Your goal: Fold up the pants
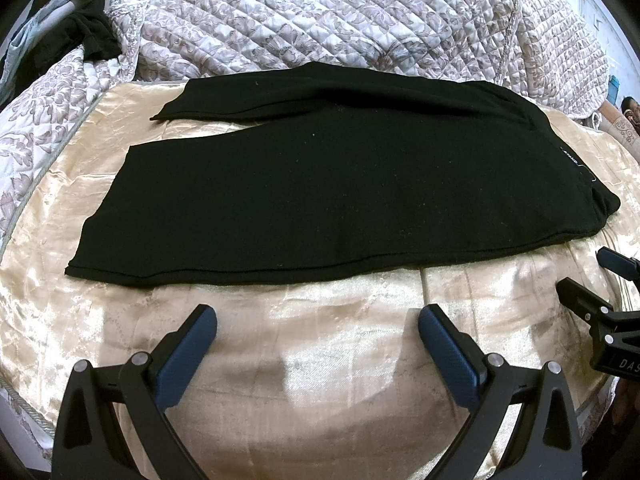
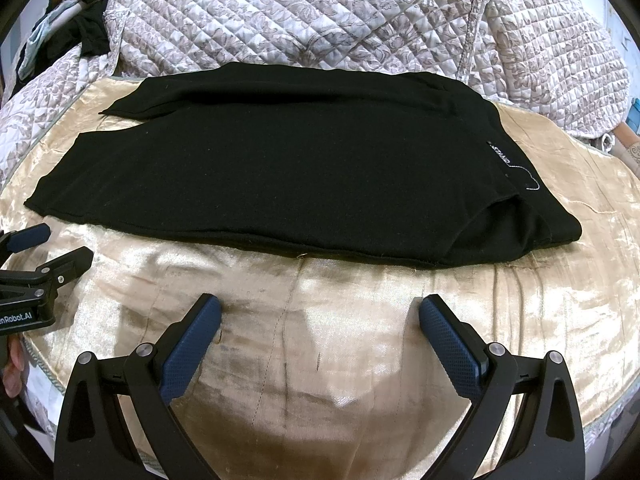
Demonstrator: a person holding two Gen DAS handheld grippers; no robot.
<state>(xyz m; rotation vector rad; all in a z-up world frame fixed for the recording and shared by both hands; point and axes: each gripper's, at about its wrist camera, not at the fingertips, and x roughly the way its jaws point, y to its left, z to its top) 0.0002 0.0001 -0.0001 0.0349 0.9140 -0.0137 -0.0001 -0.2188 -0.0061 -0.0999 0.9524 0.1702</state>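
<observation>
Black pants [image 1: 320,184] lie flat on the gold satin sheet [image 1: 320,380], long way across, just past my two grippers. One leg lies over the other, but not neatly. The far leg peeks out at the back.

On the left are the leg ends [image 1: 100,236]. My left gripper [image 1: 318,330] hovers over the bare sheet near them. Its blue fingers [image 1: 188,356] are spread wide and hold nothing.

In the middle the cloth looks smooth, so I should leave it alone.

On the right is the waist [image 2: 560,220], with a small white tag [image 2: 500,154]. My right gripper [image 2: 320,320] hovers near it, also over bare sheet. Its fingers [image 2: 452,348] are spread wide and empty too.

I think the next job is to fold the pants in half. To do it well, I should pinch both layers at the leg ends, one gripper on the near corner and one on the far. Then I lift only a little, carry the ends to the waist, and set edge on edge. If I pinch just the top layer, the legs may slide apart.

A quilted blanket [image 1: 320,16] sits behind, so I must not drag cloth into it.
</observation>
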